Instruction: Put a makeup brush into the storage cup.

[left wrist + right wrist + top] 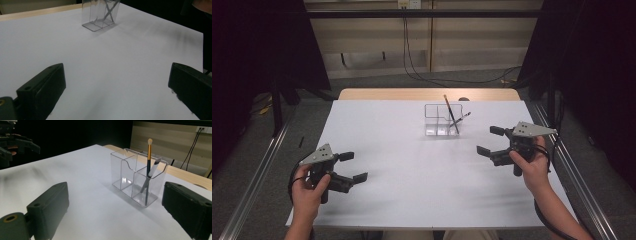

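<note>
White sheet (412,165) covers the table centre frame in the high view; wooden edge (427,94) shows along the top, dark curtains upper left and upper right, cables on the floor behind.

Clear organiser (443,120) stands upright, centre-right of the frame, slightly above mid-height. It has several compartments. Two brushes sit in the compartment at its right end: gold-handled brush (450,114) leaning up-left, grey-tipped brush (462,119) leaning right. They cross one another, bristle ends up. In the right gripper view the organiser (136,180) is centre-right; gold-handled brush (148,155) stands taller than grey-tipped brush (151,173). In the left gripper view the organiser (100,13) is at top centre, cut off by the frame edge.

Left gripper (353,166): lower left of the frame, held by left hand (307,192), jaws wide, holding nothing, pointing right. Well apart from organiser.

Right gripper (490,140): right of frame, mid-height, held by right hand (532,167), jaws wide, holding nothing, pointing left. Near organiser, below-right of it, not touching.
</note>
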A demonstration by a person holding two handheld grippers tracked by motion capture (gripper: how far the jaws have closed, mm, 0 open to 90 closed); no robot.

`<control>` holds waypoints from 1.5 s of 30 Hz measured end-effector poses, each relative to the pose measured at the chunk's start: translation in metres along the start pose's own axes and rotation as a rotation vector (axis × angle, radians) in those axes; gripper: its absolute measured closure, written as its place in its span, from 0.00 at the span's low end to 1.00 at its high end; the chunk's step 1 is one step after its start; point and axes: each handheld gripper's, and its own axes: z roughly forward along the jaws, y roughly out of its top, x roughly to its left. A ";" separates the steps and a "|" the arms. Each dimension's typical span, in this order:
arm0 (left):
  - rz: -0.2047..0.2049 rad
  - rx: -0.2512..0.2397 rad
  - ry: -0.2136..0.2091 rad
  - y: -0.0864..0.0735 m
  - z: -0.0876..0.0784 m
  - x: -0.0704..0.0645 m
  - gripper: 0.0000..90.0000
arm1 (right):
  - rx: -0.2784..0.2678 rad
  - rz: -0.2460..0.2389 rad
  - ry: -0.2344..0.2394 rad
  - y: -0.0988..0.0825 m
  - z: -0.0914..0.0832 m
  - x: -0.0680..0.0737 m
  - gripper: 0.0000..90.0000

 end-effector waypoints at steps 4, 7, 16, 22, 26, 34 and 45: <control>0.003 0.003 0.003 0.000 0.000 0.000 0.01 | 0.007 -0.002 0.003 -0.003 -0.004 0.000 0.08; 0.001 0.000 0.002 0.000 0.000 0.000 0.01 | 0.007 -0.001 -0.002 -0.005 -0.007 0.001 0.08; 0.003 0.001 0.002 0.000 0.000 0.000 0.01 | 0.015 0.003 -0.008 -0.013 -0.015 0.001 0.08; 0.001 -0.002 -0.001 0.000 0.000 0.000 0.01 | 0.024 0.014 -0.014 -0.018 -0.020 0.000 0.08; 0.001 -0.003 -0.001 0.000 0.000 0.000 0.01 | 0.028 0.014 -0.021 -0.020 -0.024 -0.001 0.08; 0.004 -0.003 0.000 0.000 0.000 0.000 0.01 | 0.029 0.021 -0.030 -0.023 -0.029 -0.001 0.08; 0.002 -0.005 0.001 0.000 0.001 0.000 0.01 | 0.041 0.028 -0.038 -0.029 -0.036 -0.001 0.08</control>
